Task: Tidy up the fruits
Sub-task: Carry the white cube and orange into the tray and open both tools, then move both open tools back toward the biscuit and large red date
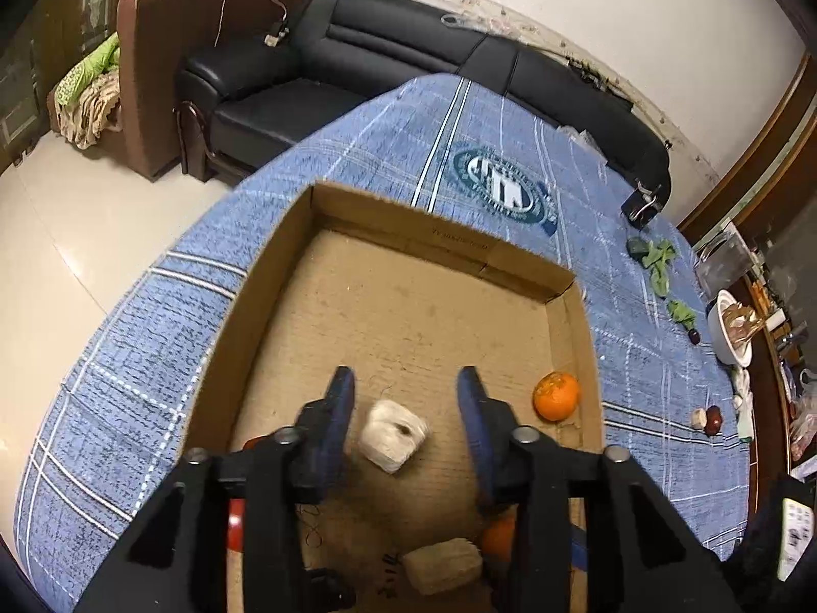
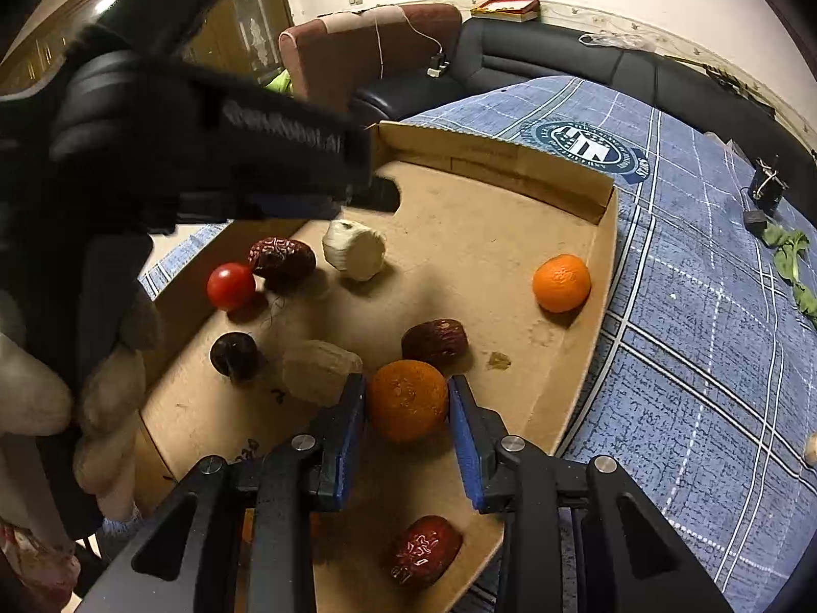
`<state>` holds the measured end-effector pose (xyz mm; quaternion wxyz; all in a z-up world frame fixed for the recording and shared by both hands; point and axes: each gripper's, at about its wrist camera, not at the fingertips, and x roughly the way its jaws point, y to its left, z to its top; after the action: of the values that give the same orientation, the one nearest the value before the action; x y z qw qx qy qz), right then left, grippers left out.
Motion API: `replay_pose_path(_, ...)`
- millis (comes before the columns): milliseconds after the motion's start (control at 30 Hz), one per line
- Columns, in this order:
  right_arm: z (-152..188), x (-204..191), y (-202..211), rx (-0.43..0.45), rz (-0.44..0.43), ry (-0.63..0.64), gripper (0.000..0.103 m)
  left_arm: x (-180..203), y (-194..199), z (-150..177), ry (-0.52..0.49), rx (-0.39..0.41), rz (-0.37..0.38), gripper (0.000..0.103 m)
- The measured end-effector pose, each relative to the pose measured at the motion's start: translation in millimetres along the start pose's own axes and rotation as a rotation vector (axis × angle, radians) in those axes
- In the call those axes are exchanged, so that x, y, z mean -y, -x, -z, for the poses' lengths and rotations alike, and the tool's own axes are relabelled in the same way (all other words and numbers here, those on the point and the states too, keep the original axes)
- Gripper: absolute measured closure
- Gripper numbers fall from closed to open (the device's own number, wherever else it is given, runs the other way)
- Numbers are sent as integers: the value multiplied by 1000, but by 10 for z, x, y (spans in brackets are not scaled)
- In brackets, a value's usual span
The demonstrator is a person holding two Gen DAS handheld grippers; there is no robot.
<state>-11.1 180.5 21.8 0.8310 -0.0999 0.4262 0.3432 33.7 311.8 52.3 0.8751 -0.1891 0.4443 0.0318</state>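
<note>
Orange (image 2: 407, 401) in the cardboard tray (image 2: 602, 276), pinched by right tool (image 2: 407, 403); firm, round, smooth-skinned, so grip across its widest part. Left tool (image 1: 406, 398) spread, empty, over a white lump (image 1: 392, 434).

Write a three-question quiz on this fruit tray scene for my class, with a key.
1. True or false: the right claw grips an orange.
2. How many oranges show in the right wrist view?
3. What lies below the open left claw? A banana; B white lump; C cup.
Key: 1 true; 2 two; 3 B.
</note>
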Motion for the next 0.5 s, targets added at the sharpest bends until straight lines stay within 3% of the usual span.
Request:
replay_pose_path(133, -9, 49, 113, 29, -10, -21, 65, 41, 239, 5, -1, 54, 15, 58)
replay_pose_path(233, -10, 77, 271, 66, -9, -39, 63, 96, 452, 59, -10, 113, -1, 44)
replay_pose_path(367, 87, 161, 525, 122, 17, -74, 61, 249, 759, 218, -42, 226, -109, 14)
replay_pose_path(433, 167, 220, 632, 139, 32, -105, 60, 327, 899, 318, -47, 277, -171, 9)
replay_pose_path(500, 250, 304, 729, 153, 50, -150, 59, 394, 1009, 425, -53, 306, -173, 9)
